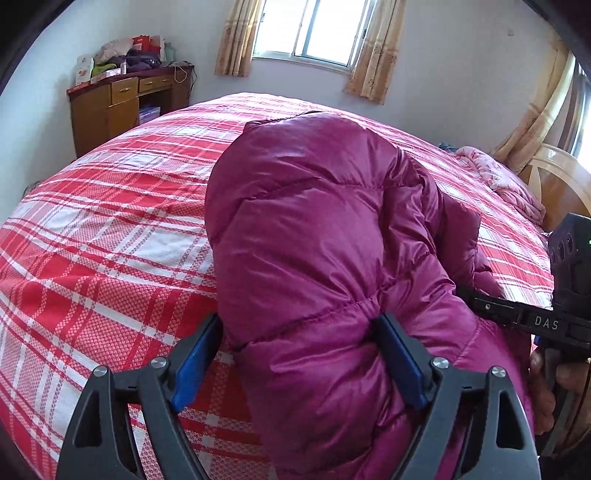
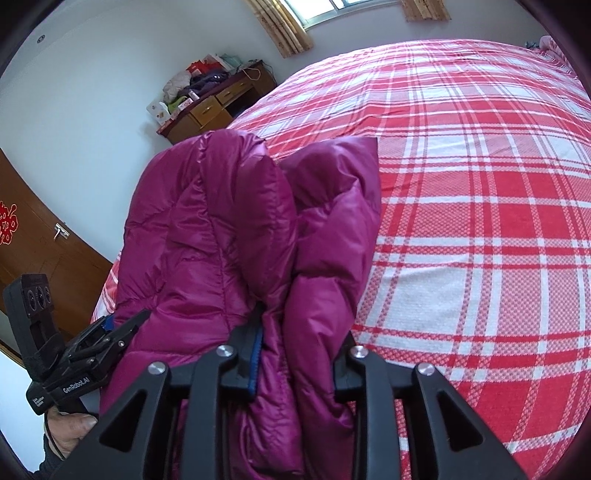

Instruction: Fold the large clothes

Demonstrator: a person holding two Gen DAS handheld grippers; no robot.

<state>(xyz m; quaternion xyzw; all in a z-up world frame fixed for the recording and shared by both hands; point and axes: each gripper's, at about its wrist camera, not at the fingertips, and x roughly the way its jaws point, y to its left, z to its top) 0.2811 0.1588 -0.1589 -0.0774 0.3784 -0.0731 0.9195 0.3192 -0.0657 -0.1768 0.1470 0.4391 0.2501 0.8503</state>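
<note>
Spread wide on the left, pinching on the right.
Left gripper point(image 1: 299, 354) fingers straddling the magenta down jacket point(image 1: 325, 229) on the bed point(image 1: 110, 229); right gripper point(image 2: 295, 354) fingers clamped on its fold.

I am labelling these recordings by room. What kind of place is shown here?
Most likely a home bedroom: a large bed with a red plaid bedsheet, a curtained window, and a cluttered wooden desk.

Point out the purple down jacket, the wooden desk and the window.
Purple down jacket point(image 1: 314, 229): left wrist view, on its quilted upper panel.
Wooden desk point(image 1: 123, 105): left wrist view, on its drawer front.
Window point(image 1: 314, 29): left wrist view, on the glass pane.
</note>
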